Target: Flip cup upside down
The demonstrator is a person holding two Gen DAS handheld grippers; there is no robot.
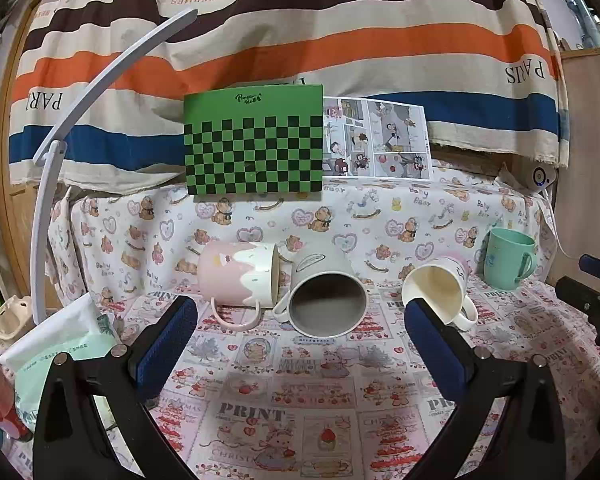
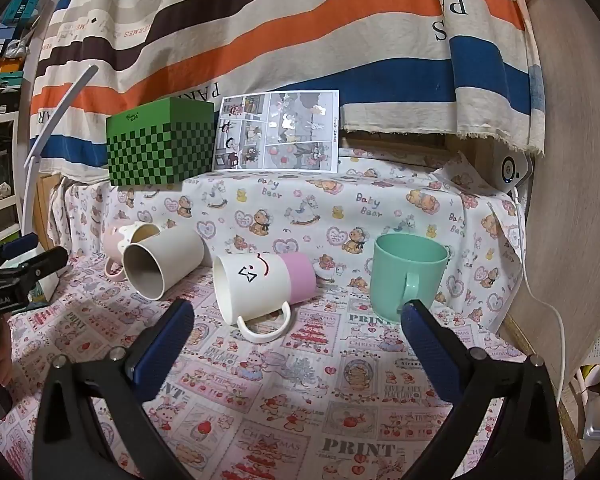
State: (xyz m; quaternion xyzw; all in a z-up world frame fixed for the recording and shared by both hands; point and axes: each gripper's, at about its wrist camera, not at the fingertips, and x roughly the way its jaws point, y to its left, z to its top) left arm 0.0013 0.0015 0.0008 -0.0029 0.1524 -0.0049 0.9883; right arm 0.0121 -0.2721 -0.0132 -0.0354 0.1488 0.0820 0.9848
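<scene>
Left tool (image 1: 300, 316) spread wide, pinching nothing; the grey ceramic mug (image 1: 327, 300) lies on its side at frame centre just beyond the tips, mouth toward camera, hollow bare. Right tool (image 2: 298, 318) likewise spread; white mug with pink base (image 2: 260, 284) lies between its tips, mint-green plastic cup (image 2: 408, 276) upright at centre right, on the printed worktop cloth (image 2: 300, 400).

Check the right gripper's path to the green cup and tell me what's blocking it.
Nothing visible blocks it. The right gripper is open over bare tablecloth, and the upright green cup stands just beyond its right finger. The white-and-pink mug lies on its side to the left, apart from the cup.
</scene>
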